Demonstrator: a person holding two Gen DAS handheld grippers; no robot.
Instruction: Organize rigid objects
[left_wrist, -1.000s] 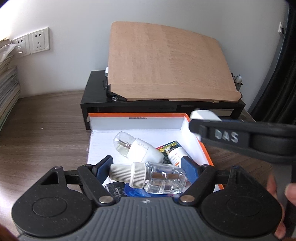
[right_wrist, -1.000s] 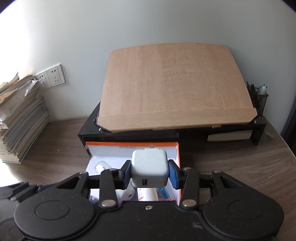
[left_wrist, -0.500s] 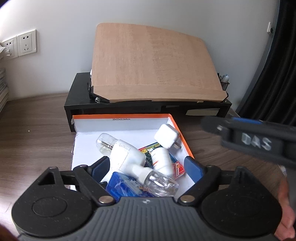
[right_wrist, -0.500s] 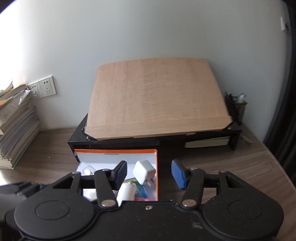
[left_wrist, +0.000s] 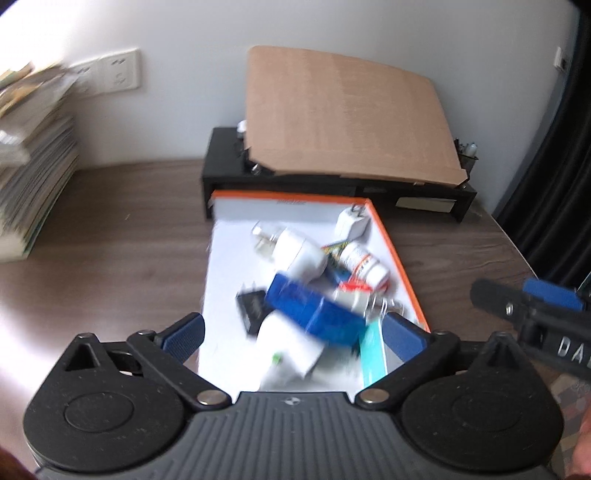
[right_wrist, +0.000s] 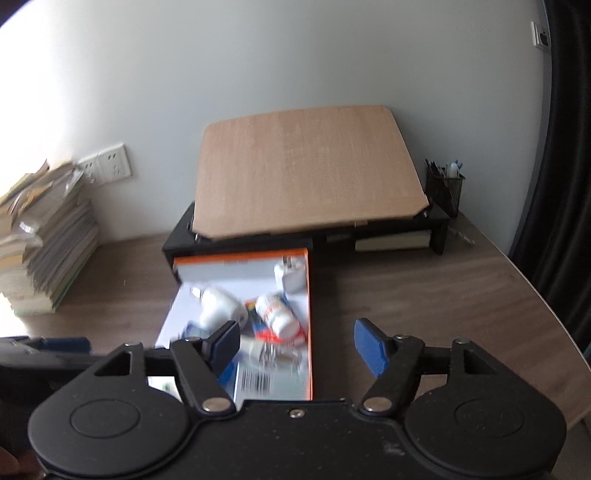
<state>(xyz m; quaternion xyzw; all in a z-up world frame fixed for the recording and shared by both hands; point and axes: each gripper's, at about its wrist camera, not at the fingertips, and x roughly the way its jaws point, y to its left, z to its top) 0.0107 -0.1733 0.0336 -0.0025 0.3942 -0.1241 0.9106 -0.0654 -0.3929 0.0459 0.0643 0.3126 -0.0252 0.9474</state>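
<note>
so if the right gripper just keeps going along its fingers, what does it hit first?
Probably bare wooden desk, just right of the orange-edged box. The right gripper is open and empty, angled downward; depth is hard to judge.

A: Background? Wood desk (right_wrist: 424, 295), black stand (right_wrist: 439, 221) at the wall, tan board (right_wrist: 306, 170) tilted on it.

B: Paper stack (right_wrist: 44, 236) far left, sockets (right_wrist: 107, 168) just behind. Mesh pen cup (right_wrist: 445, 188) right of the board, dark curtain (right_wrist: 569, 147) beyond.

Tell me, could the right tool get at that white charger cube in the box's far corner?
Probably yes. The right tool is open and empty, and the white charger cube lies uncovered on top, against the orange box wall. That wall beside it might crowd one finger.
</note>
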